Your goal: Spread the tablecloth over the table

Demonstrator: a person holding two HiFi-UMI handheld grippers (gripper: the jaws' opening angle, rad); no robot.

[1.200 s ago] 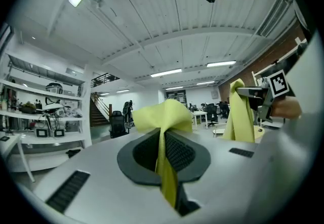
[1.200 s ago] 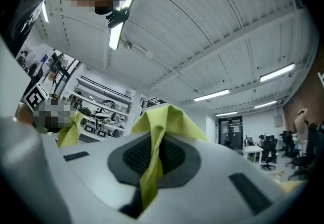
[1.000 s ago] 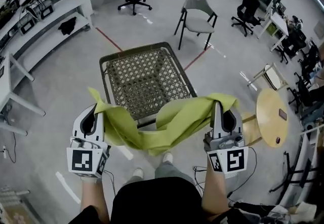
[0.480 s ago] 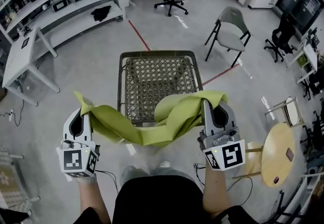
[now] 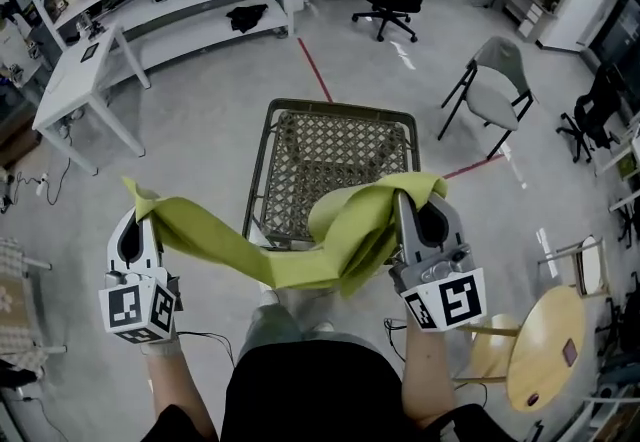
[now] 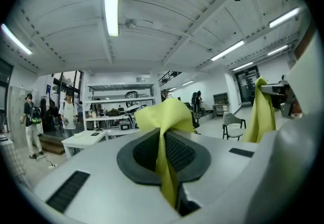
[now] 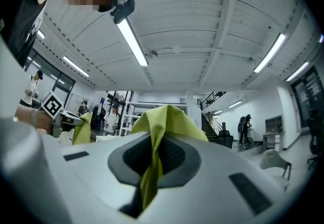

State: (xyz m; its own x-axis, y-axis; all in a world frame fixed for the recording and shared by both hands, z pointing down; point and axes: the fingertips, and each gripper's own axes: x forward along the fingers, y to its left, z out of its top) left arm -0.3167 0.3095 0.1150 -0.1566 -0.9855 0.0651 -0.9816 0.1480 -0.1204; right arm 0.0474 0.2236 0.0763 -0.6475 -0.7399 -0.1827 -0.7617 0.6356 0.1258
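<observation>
Yellow-green fabric, the tablecloth (image 5: 300, 250), hangs in the air between the two hands, in front of the person and at the near edge of the lattice-topped worktop (image 5: 262, 170), not yet on it. The left gripper (image 5: 138, 215) has its jaws clamped on one corner, which pokes up past the pads in its own view. The right gripper (image 5: 405, 202) has its jaws closed on another, with a thick bunch of folds hanging just beside it. Whether the sagging middle brushes the worktop's near rim is hard to judge from above; it probably hangs just short. The main risk is that bunch: if the cloth goes forward as it is, it would likely land doubled and twisted on the right side rather than flat. Each pinch also holds only a small corner, so a sharp flick could pull one free and drop the cloth to the floor (image 5: 200, 100). Compared with a second ago, the hands stand further apart, the left one further out. The left half of the cloth is now drawn into a straighter band, and the worktop sits squarer ahead.
</observation>
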